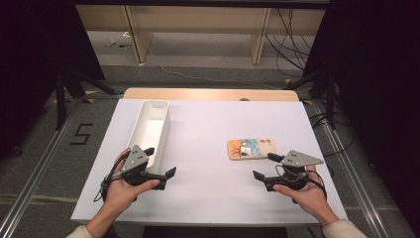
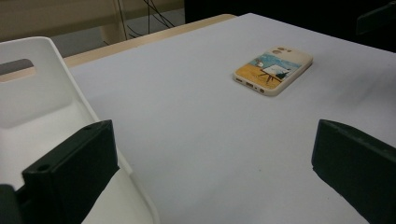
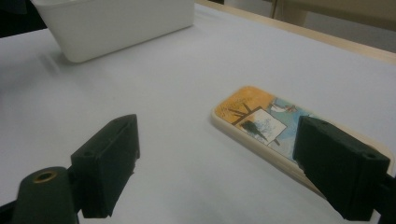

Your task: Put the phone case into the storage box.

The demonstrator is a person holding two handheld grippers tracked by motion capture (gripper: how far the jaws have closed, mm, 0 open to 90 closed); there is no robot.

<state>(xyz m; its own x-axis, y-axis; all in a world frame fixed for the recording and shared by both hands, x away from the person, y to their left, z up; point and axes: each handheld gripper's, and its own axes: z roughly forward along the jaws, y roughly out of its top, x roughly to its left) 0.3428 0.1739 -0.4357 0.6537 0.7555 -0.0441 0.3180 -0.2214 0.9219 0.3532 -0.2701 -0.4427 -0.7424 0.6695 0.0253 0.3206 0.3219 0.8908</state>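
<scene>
- Table (image 1: 213, 198): white top, wooden edge showing along its far side. It carries a bin and a phone case, set well apart from each other.
- Bin (image 1: 151, 130): white, long and narrow, open at the top, with a handle slot in its far end wall. It stands upright on the left half of the table, lengthwise away from the person. Nothing can be seen inside it.
- Left gripper (image 1: 158, 162): held in the person's left hand (image 1: 121, 191) at the near end of the bin. Jaws spread wide with nothing between them. In the left gripper view one jaw sits over the bin's near rim, the other over bare table.
- Right gripper (image 1: 265, 166): held in the person's right hand (image 1: 304, 193), just on the near side of the phone case. Jaws spread apart, pinching nothing. In the right gripper view one jaw overlaps the near end of the case; contact cannot be confirmed.
- Phone case (image 1: 250, 148): cream rim, printed orange and blue picture facing up, camera cut-outs at its right end. It lies flat on the right half of the table, in neither gripper.
</scene>
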